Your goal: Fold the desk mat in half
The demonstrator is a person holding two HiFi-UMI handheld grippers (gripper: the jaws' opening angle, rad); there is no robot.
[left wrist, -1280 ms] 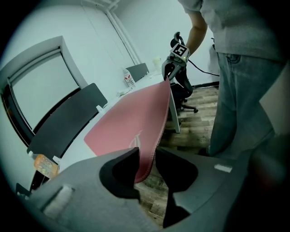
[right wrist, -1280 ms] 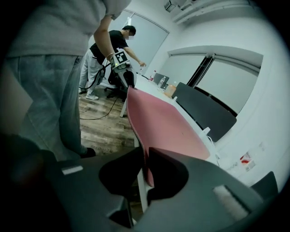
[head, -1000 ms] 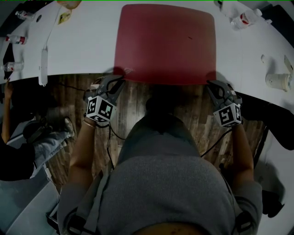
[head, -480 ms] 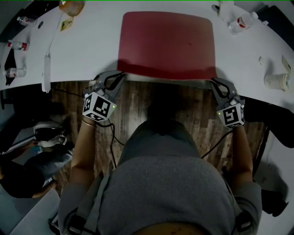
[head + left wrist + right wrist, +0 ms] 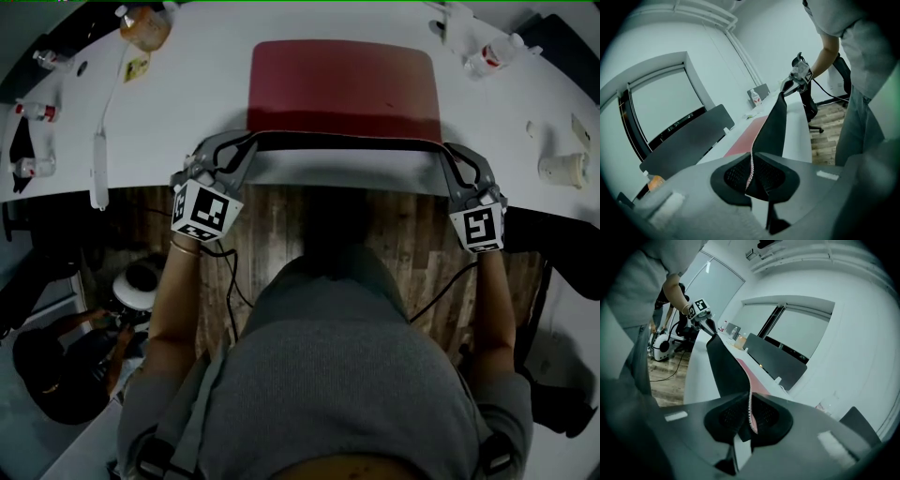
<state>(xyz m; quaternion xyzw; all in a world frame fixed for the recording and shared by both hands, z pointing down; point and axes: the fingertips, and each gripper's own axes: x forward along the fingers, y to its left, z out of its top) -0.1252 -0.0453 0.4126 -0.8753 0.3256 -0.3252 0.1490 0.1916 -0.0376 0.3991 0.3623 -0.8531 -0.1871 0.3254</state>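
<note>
White curved table [image 5: 187,103] fills the top of the head view, w/ wood floor [image 5: 281,211] below its near edge. Red desk mat [image 5: 342,80] sits mid-table, straight ahead of the person. Its far part lies flat on the table. Its near edge is raised off the surface & shows as a dark band, the black underside turned toward the camera.

Person's left gripper [image 5: 249,142] pinches the mat's near-left corner; the right gripper [image 5: 446,150] pinches the near-right corner. Left gripper view: jaws nearly together, thin mat edge clamped btwn the pads, black underside running off toward the other gripper, red top lying on the table beyond. Right gripper view: same picture mirrored, jaws closed down on the mat's edge, sheet stretched toward the left gripper. Bare forearms hold both tools, marker cubes facing up.

Other items on the table, all well apart from the mat: bottle w/ orange contents [image 5: 145,26] far left, clear bottle [image 5: 492,42] far right, pale cup [image 5: 564,169] near the right edge, long white strip [image 5: 97,155] at left. Second person [image 5: 66,370] is low down at bottom left, on the floor side.
</note>
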